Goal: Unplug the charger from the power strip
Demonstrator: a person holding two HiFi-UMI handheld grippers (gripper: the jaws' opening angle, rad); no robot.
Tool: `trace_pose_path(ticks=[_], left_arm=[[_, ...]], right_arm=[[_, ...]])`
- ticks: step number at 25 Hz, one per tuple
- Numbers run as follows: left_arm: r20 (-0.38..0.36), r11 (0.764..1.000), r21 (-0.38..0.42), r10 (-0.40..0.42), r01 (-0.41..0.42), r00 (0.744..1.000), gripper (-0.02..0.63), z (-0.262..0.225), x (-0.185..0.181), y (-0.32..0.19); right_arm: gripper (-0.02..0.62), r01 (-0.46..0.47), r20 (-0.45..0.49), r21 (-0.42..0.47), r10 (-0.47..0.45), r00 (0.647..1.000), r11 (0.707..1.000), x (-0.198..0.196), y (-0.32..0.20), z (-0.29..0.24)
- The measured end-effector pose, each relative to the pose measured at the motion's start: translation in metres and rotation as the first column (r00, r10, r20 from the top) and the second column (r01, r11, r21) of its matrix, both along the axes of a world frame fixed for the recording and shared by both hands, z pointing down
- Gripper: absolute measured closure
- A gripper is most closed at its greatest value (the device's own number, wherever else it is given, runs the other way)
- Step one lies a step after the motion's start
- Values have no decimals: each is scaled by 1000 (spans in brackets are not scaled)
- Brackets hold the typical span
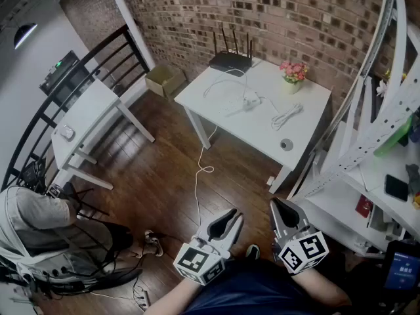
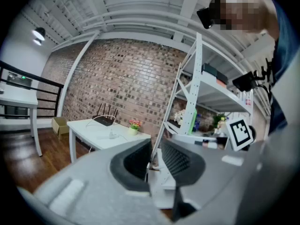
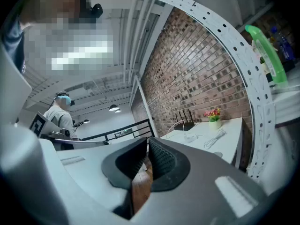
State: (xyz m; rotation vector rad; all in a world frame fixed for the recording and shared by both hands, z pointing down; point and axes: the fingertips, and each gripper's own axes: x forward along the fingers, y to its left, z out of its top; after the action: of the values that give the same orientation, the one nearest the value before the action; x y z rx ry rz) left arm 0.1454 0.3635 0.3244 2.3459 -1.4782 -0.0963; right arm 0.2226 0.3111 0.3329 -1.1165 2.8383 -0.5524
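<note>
Table: I see it ahead, against the brick wall.
Router: on the table's back left corner.
Flower pot: back edge, right of the router.
Power strip: on the table, before the router.
Coiled cable: right of the power strip.
Box: on the floor, left of the table.
Shelf rack: on my right, beside the table.
Left gripper, right gripper: side by side, nearest me.
</note>
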Motion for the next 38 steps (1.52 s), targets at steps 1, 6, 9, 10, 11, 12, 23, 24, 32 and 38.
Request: trace_pose_path(ticks=[1, 6, 9, 10, 11, 12, 23, 24, 32, 38], left_arm=[[-1, 1000, -6, -3, 3, 1000, 531, 3, -2, -2], [-16, 999, -34, -11, 11, 1000, 531, 14, -13, -16], [-26, 999, -44, -2, 1, 1000, 531, 19, -22, -32], [-31, 999, -43, 6, -7, 999, 531, 22, -26, -39], [-37, 999, -43, 13, -15, 999, 531, 24, -31, -46], [-42, 999, -43, 20, -22, 999, 531, 26, -37, -54], [-86, 995, -30, 93, -95, 992, 531, 26, -126, -148], [-89, 994, -24, 101, -104, 991, 531, 28, -133, -155], [-113, 993, -20, 116, -119, 987, 534, 38, -177, -198], [-119, 990, -50, 124, -131, 985, 532, 50, -176, -224]], right_arm=[[574, -1, -1, -7, 1, 1000, 1000, 0, -3, 3], [574, -7, -14, -30, 7, 1000, 1000, -6, -18, 15], [574, -15, -28, -41, 14, 1000, 999, -16, -32, 21], [574, -23, -34, -43, 22, 999, 999, -19, -38, 23], [574, -35, -40, -45, 33, 999, 998, -22, -45, 25], [574, -48, -46, -47, 46, 998, 998, -25, -53, 26], [574, -117, -120, -60, 109, 987, 991, -110, -135, 32], [574, -120, -127, -60, 111, 986, 991, -119, -140, 32], [574, -127, -202, -34, 118, 972, 991, -158, -167, 35], [574, -137, -211, -68, 120, 970, 988, -160, -197, 49]])
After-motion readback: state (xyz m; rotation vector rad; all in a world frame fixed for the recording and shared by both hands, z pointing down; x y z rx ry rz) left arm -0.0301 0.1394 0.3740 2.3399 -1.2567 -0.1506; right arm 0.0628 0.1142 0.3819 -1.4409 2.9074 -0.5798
